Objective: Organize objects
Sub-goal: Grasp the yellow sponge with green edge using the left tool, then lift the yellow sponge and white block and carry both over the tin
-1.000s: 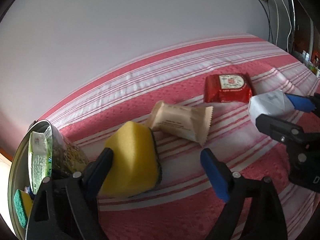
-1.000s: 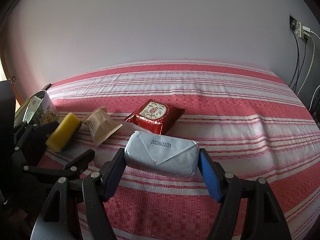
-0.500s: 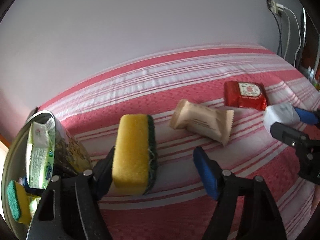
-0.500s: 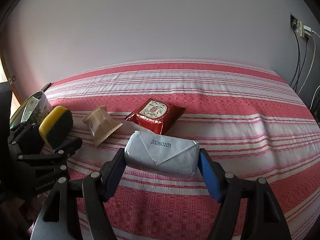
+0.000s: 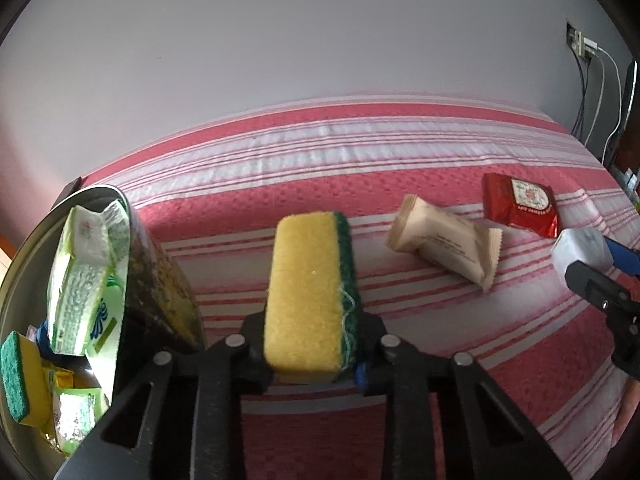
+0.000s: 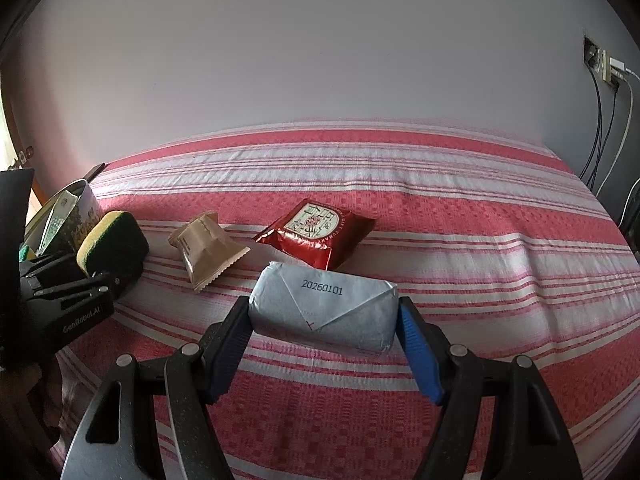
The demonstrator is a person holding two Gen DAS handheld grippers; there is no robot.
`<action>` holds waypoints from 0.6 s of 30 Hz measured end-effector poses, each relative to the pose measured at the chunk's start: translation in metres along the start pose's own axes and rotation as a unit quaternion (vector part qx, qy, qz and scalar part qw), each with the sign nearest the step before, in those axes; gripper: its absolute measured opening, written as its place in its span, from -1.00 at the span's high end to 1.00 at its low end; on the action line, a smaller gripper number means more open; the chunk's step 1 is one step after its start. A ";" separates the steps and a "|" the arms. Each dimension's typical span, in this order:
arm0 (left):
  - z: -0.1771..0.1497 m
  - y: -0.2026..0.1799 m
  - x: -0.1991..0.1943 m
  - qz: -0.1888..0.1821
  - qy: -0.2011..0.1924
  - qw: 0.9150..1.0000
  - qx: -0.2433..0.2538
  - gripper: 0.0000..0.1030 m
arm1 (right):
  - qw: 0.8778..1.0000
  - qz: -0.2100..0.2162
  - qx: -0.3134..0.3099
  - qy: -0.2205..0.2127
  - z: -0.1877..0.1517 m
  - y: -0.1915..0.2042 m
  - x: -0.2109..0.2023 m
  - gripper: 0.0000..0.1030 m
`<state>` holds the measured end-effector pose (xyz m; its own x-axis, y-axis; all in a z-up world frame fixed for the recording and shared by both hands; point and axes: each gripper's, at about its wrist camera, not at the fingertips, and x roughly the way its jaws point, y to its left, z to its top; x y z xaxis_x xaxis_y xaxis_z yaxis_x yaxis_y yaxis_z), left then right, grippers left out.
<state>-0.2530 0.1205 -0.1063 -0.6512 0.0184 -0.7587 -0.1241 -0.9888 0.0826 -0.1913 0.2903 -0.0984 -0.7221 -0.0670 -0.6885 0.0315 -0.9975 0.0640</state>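
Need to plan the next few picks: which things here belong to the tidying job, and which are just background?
Job:
- sponge, held by left gripper
- pale blue packet, between right gripper fingers
- beige packet
- red packet
- metal tin

Background:
- striped cloth
- wall socket, cables

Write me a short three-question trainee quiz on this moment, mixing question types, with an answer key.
1. True or false: the left tool is shut on the yellow sponge with the green scouring side.
2. Which item lies nearest the pale blue paper-wrapped block in the right tool?
A. beige crimped snack packet
B. shiny red foil packet
C. round metal tin
3. Fill in: a second sponge already lies inside the ____.

Key: 1 true, its jaws have just been closing onto the sponge; 2 B; 3 tin.
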 end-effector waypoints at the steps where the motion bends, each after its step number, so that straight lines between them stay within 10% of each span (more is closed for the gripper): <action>1: 0.000 0.000 0.000 -0.001 -0.002 1.000 0.000 0.47 | 1.000 0.000 -0.001 -0.002 0.000 0.001 -0.001 -0.41; 18: -0.007 -0.006 -0.038 0.044 -0.097 0.994 0.003 0.47 | 0.998 0.009 -0.021 -0.060 -0.003 0.009 -0.024 -0.41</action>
<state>-0.2225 0.1251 -0.0829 -0.7923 -0.0391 -0.6089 -0.0640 -0.9871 0.1466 -0.1714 0.2827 -0.0834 -0.7990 -0.0833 -0.5955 0.0719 -0.9965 0.0429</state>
